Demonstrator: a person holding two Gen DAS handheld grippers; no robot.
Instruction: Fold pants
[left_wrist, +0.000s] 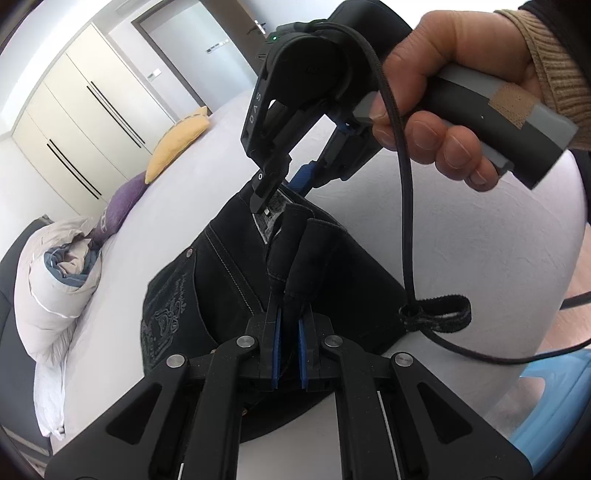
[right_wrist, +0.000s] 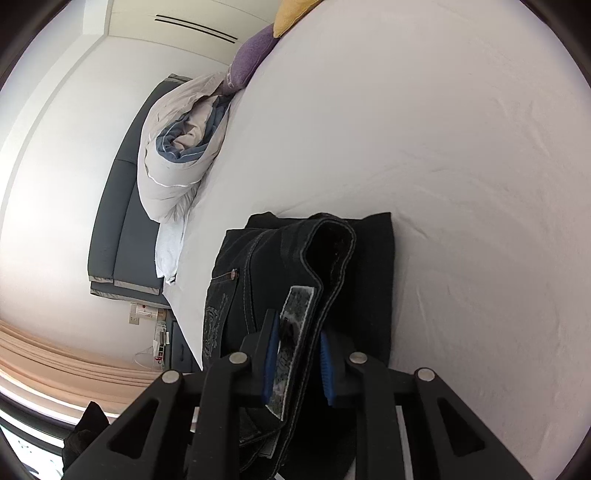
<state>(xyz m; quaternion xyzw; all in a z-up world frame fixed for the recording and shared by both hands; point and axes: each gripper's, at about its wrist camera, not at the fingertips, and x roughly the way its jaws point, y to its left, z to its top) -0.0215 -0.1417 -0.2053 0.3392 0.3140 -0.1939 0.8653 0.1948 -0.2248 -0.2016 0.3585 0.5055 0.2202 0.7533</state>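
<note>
Garment: black jeans (left_wrist: 229, 280) lie on the white bed sheet (left_wrist: 461, 240) near the bed's near edge, already doubled into a short, thick stack; an embroidered back pocket (left_wrist: 166, 314) faces up on the left side.
Left gripper: the left gripper (left_wrist: 290, 343) has its blue pads pressed together on a raised ridge of dark denim near the middle of the stack.
Right gripper: the right gripper (right_wrist: 297, 365) straddles the waistband (right_wrist: 325, 266) with its inner label (right_wrist: 291, 332); the left pad lies against the label, and the right pad sits close to the fabric, so it looks to be pinching the waistband. From the left wrist view, its fingertips meet the far end of the jeans, with a hand (left_wrist: 454, 96) around the handle.
Step in hand: both ends of the upper layer appear gripped, which suggests a further fold, or a lift to square the stack.
Next move calls for: both hands travelling together and keeping the layer taut, so the waistband lands flush on the lower layers.
Risk: thick denim may slip from a shallow pinch, or the lower layers may drag along.
Surroundings: a rolled duvet (right_wrist: 173, 155), a purple cushion (right_wrist: 251, 55) and a yellow cushion (left_wrist: 177, 144) lie at the far left, well apart.
</note>
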